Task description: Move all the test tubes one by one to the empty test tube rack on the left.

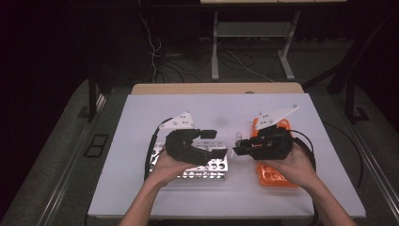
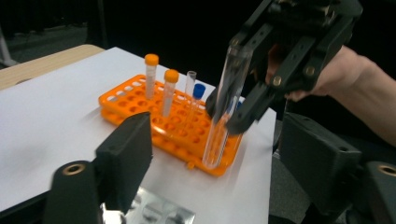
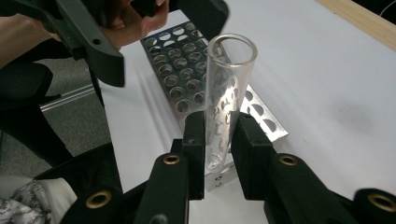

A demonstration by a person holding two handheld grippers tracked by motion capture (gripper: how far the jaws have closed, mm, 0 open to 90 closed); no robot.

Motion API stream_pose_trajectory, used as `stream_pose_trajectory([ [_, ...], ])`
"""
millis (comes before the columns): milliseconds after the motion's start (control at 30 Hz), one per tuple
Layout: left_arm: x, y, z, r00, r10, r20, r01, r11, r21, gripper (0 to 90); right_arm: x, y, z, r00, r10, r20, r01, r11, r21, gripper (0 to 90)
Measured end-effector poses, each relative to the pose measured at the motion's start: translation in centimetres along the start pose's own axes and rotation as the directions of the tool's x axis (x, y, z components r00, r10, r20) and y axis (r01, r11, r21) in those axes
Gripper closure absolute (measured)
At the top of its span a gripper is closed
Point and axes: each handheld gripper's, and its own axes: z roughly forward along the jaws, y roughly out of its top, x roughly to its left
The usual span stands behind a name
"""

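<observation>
A: Containers first, quick. What's in the orange rack point(image 2: 140, 100)?

B: Four tubes standing in it, seen from the left gripper view: two with orange caps point(image 2: 151, 59), one clear and uncapped point(image 2: 190, 81), one with a blue cap point(image 2: 199, 90). Most holes are bare. In the high view it lies at the table's right side, partly under the right hand.

A: And the metal rack point(image 3: 187, 74)?

B: Nothing stands in any hole I can see. It sits on the white table point(image 1: 141, 122) under the left hand, well apart from the orange one.

A: The tube being worked?

B: One clear glass tube point(image 3: 224, 102), open mouth up, nothing in it as far as I can tell. It is in the air between the two racks, roughly upright, slightly tilted.

A: Claws?

B: Right gripper point(image 3: 218, 140) is narrow, both pads pressed on the tube's lower part. Left gripper point(image 2: 210, 154) is partway open with nothing between its jaws; the tube is beyond them, untouched.

A: Anything in the way?

B: The left gripper faces the right one closely across the gap, near the tube. Each gripper trails a cable and carries a grey plate.

A: Counts?

B: Two racks, five tubes in all, two grippers. Beyond the table: a wooden edge, metal legs and cables on the dark floor.
</observation>
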Motion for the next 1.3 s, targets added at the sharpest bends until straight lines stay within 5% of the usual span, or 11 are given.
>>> stream_pose_trajectory([
  [333, 0.0, 1.3, 1.9, 0.9993, 0.014, 0.036, -0.014, 0.9998, 0.011, 46.6, 0.3, 0.3, 1.1, 0.9998, -0.014, -0.014, 0.015, 1.000, 0.005, 75.2],
  [667, 0.0, 1.3, 2.6, 0.9993, 0.032, 0.021, -0.033, 0.9994, 0.010, 71.3, 0.3, 0.4, 1.6, 0.9996, -0.011, -0.027, 0.011, 1.000, 0.000, 75.2],
  [867, 0.2, 1.3, 2.5, 0.9992, 0.035, 0.019, -0.035, 0.9994, 0.001, 74.5, 0.0, 0.0, 1.5, 0.9991, 0.015, -0.039, -0.016, 1.000, -0.019, 74.4],
  [1300, 0.6, 2.1, 2.1, 0.9989, 0.046, 0.001, -0.046, 0.9981, -0.041, 74.7, -0.2, -2.1, -0.5, 0.9958, 0.086, 0.032, -0.082, 0.992, -0.096, 40.1],
])
